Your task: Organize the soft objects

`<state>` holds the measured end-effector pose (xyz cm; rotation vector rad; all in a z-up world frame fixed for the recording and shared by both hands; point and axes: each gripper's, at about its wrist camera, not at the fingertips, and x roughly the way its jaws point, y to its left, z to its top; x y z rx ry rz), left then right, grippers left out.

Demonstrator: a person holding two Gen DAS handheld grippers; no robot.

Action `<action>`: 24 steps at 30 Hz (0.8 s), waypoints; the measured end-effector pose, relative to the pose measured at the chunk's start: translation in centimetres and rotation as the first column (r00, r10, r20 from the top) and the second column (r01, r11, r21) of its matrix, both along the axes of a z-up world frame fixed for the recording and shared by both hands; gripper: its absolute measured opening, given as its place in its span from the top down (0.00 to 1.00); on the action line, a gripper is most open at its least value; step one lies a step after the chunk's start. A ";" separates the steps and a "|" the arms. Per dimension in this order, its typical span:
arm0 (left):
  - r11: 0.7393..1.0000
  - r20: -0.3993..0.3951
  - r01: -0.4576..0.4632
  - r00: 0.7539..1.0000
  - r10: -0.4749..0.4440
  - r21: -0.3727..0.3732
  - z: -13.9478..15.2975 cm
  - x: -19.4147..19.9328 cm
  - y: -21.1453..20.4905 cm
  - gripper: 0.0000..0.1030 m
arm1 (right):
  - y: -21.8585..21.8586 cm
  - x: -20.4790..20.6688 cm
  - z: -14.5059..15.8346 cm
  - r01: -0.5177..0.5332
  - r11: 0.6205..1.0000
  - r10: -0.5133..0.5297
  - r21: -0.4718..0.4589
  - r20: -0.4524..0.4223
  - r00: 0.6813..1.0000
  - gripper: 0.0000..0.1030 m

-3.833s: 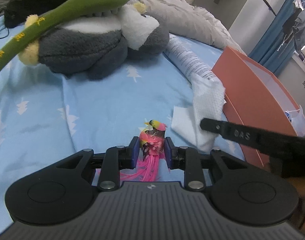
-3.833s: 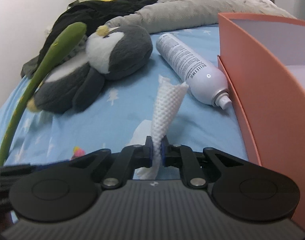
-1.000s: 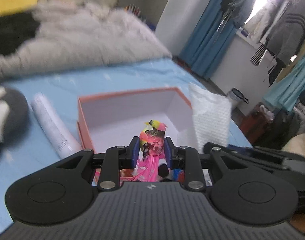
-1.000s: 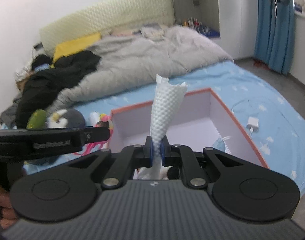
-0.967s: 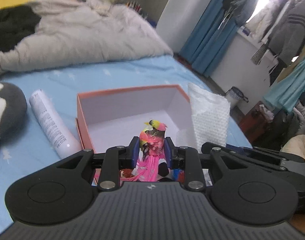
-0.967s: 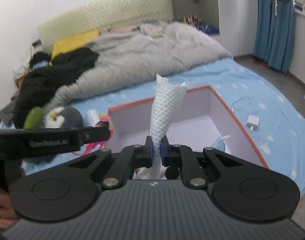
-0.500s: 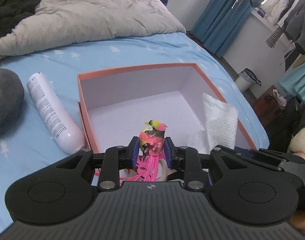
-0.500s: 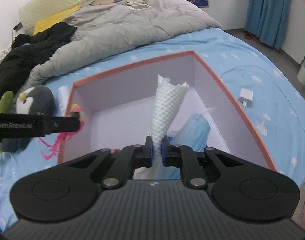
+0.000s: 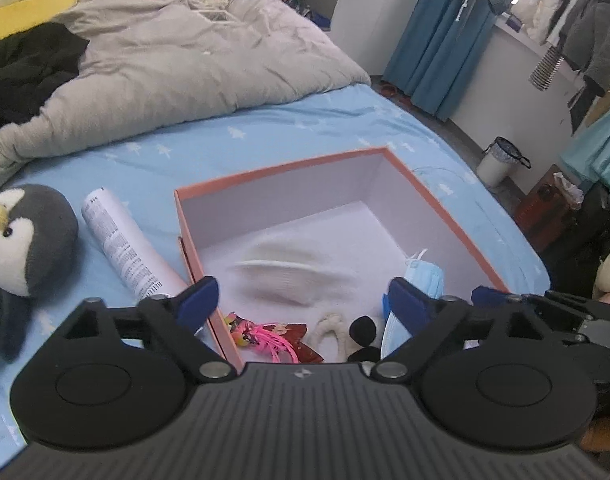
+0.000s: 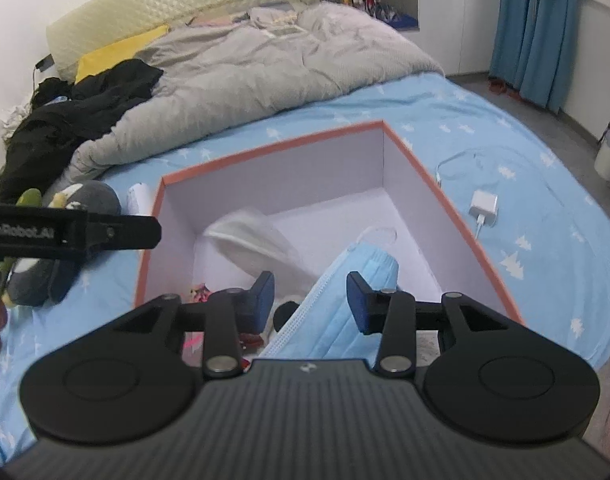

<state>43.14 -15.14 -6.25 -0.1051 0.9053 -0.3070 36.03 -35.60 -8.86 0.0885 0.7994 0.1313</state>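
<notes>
Both my tools are opening over the orange cardboard box.
My left gripper and right gripper hold nothing; the white net cloth is blurred just ahead.

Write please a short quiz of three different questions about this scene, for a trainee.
1. True or false: the penguin toy lies inside the orange box.
2. Which item lies in the box? A) spray can B) blue face mask C) charger
3. Fill in: nothing is between the pads of the left tongs, and their jaws are ____.

Key: 1 false; 2 B; 3 opening.
</notes>
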 end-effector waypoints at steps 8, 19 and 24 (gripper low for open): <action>1.000 0.057 0.013 0.998 -0.013 0.001 4.4 -4.4 0.6 0.03 | -0.4 -4.0 3.9 0.006 1.000 -0.009 0.031 0.112 0.994 0.58; 0.998 0.178 -0.003 0.984 0.014 -0.067 9.7 -12.9 2.5 0.01 | -0.3 -11.5 8.1 -0.001 0.998 -0.012 0.055 0.240 0.971 0.58; 0.998 0.241 -0.015 0.970 0.028 -0.057 11.1 -16.8 2.7 0.01 | -0.6 -14.9 8.8 0.009 0.998 -0.027 0.065 0.283 0.959 0.58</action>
